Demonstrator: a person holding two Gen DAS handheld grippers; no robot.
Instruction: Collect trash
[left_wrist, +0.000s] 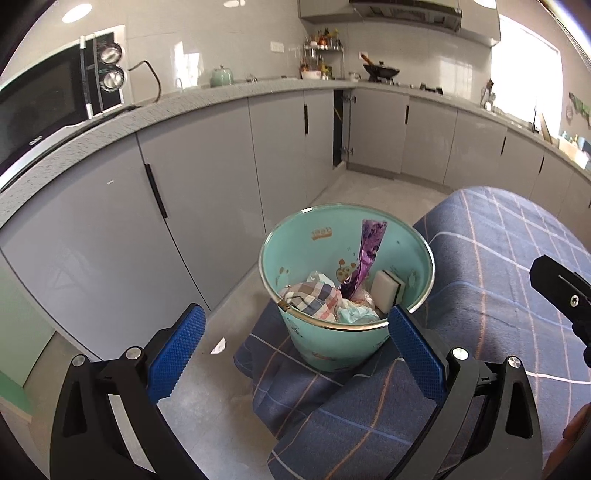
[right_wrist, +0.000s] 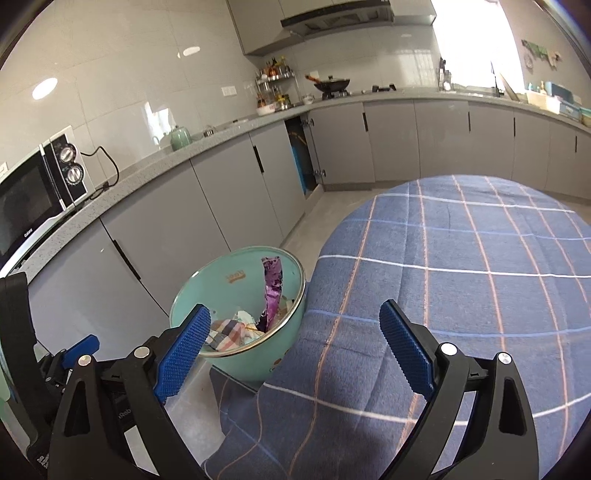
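Note:
A teal bin (left_wrist: 332, 343) stands on the floor against the hanging edge of a blue plaid tablecloth (left_wrist: 498, 258). Inside lie a plaid rag (left_wrist: 314, 299), a purple wrapper (left_wrist: 369, 254), a white sponge (left_wrist: 386, 291) and crumpled paper. My left gripper (left_wrist: 295, 312) hovers above and in front of the bin, open, nothing between its blue pads. My right gripper (right_wrist: 294, 309) is open over the cloth edge, with the bin (right_wrist: 240, 354) just to its left. Each gripper shows at the edge of the other's view.
Grey cabinets (left_wrist: 207, 177) run along the left and back under a speckled counter with a microwave (left_wrist: 55, 99), a green kettle (left_wrist: 222, 76) and a wok (left_wrist: 381, 71). One cabinet door (left_wrist: 340, 125) stands ajar. A small white scrap (left_wrist: 218, 347) lies on the floor.

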